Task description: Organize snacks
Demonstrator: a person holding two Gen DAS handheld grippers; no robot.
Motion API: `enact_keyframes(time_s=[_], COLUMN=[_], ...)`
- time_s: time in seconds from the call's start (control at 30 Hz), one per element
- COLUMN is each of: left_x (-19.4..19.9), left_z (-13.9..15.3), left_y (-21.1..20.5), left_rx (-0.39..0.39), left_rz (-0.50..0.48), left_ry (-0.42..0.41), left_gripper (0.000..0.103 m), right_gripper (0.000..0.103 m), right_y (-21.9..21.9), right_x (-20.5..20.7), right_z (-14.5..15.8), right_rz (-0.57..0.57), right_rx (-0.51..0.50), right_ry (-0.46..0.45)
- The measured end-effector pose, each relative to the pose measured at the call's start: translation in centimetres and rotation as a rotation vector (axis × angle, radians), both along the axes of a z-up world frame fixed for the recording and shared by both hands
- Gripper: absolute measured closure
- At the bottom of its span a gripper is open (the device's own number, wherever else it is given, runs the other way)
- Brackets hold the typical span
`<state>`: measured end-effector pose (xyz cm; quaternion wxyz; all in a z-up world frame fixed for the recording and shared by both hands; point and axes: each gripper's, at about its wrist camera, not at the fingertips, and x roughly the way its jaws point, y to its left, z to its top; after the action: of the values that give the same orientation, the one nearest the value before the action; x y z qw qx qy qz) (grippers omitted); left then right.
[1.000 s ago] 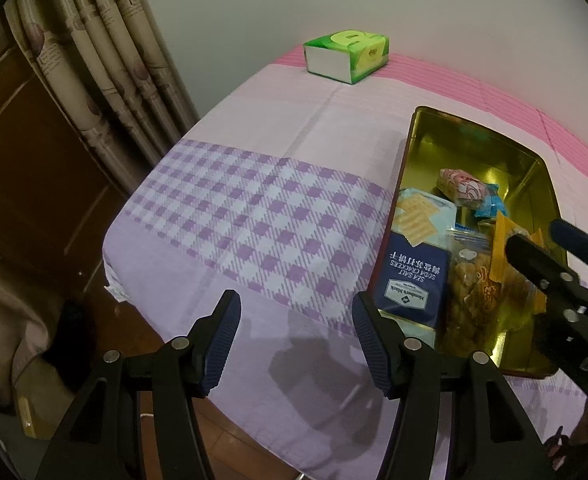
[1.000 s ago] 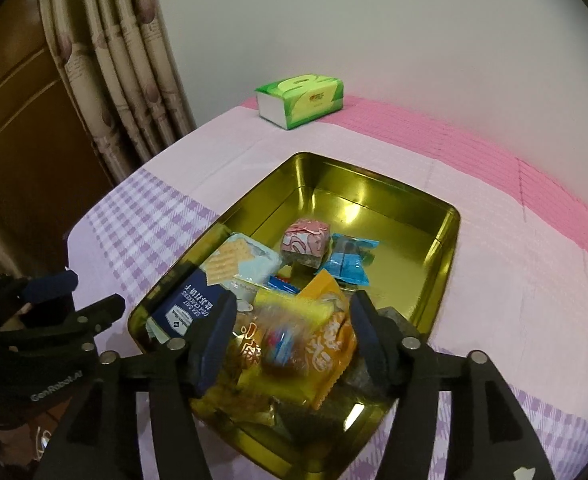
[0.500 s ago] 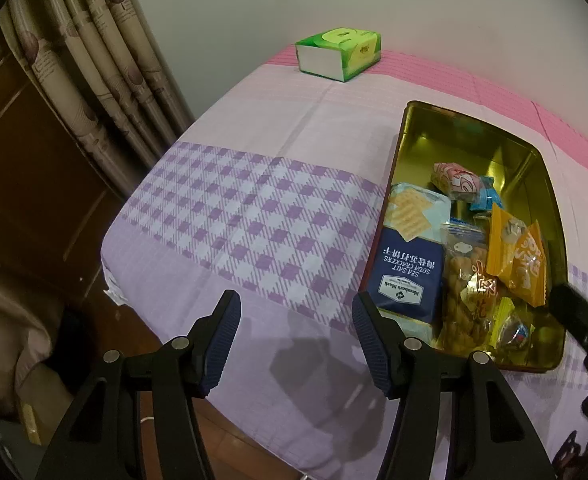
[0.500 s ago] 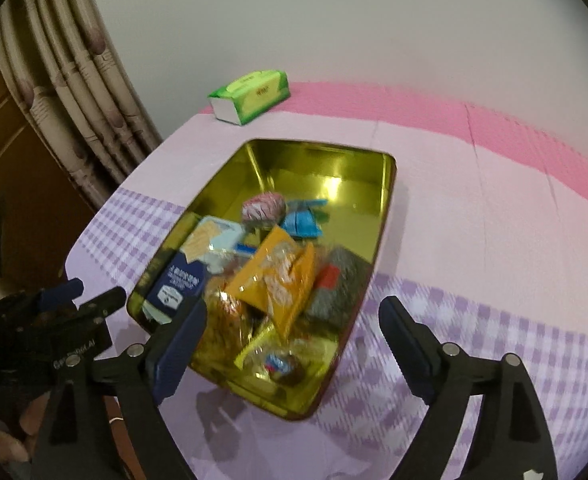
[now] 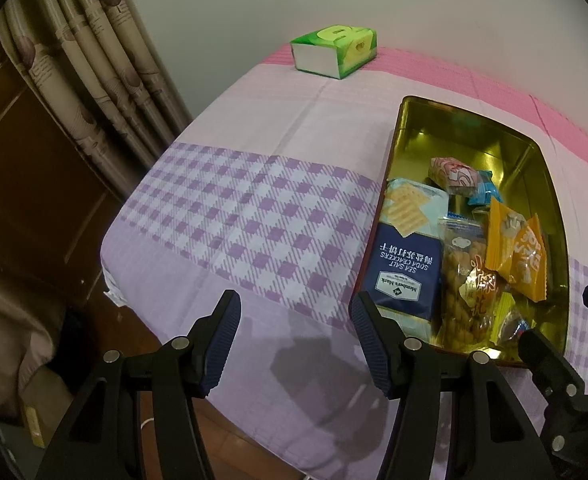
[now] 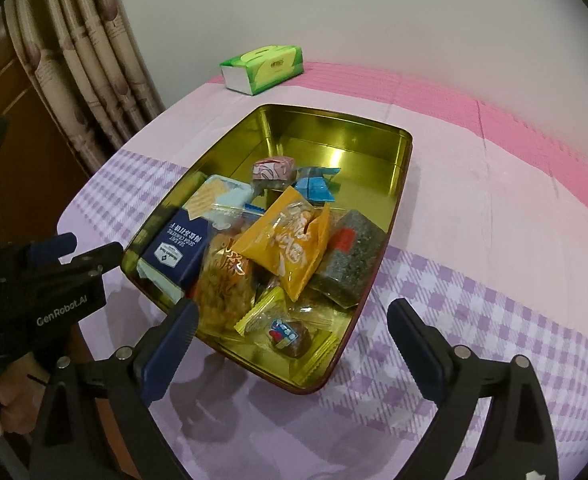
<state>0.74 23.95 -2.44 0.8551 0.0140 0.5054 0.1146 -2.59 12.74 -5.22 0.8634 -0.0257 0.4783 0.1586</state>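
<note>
Here the gold tin [image 6: 401, 148] sits on the table [image 6: 474, 208], holding the snacks: a blue cracker pack [image 6: 176, 250], an orange packet [image 6: 290, 242]. Both the left tool [image 5: 294, 340] and right tool [image 6: 290, 340] hover spread and empty near the tin's front edge.

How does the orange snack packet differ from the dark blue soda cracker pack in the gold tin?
The orange snack packet lies tilted on top of other snacks; the dark blue soda cracker pack lies along the tin's left wall. The orange one has a clear window; the blue one is opaque with white print. Both sit in the gold tin.
</note>
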Motion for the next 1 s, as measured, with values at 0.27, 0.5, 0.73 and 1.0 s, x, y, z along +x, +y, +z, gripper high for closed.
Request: enact_keyframes(time_s=[0.27,0.5,0.73,1.0], left_x=[-0.01,0.02,0.02,0.03], left_z=[-0.02,-0.04,-0.03,-0.01], left_y=[-0.08,-0.16,-0.18,-0.22], left_rx=[0.002,0.002,0.002,0.004], left_rz=[0.001,0.000,0.000,0.000], left_ry=[-0.001,0.000,0.000,0.000], left_gripper=[0.044,0.044,0.044,0.044], right_gripper=[0.007,0.007,0.006,0.006], right_y=[0.09,0.11,0.09,0.11], right_x=[-0.02,0.03,0.08,0.15], right_z=[-0.32,-0.48,-0.60,-0.73], right_rz=[0.004,0.003,0.003,0.002], right_rx=[-0.011,-0.012,-0.014,-0.014], right_ry=[0.008,0.014,0.021,0.025])
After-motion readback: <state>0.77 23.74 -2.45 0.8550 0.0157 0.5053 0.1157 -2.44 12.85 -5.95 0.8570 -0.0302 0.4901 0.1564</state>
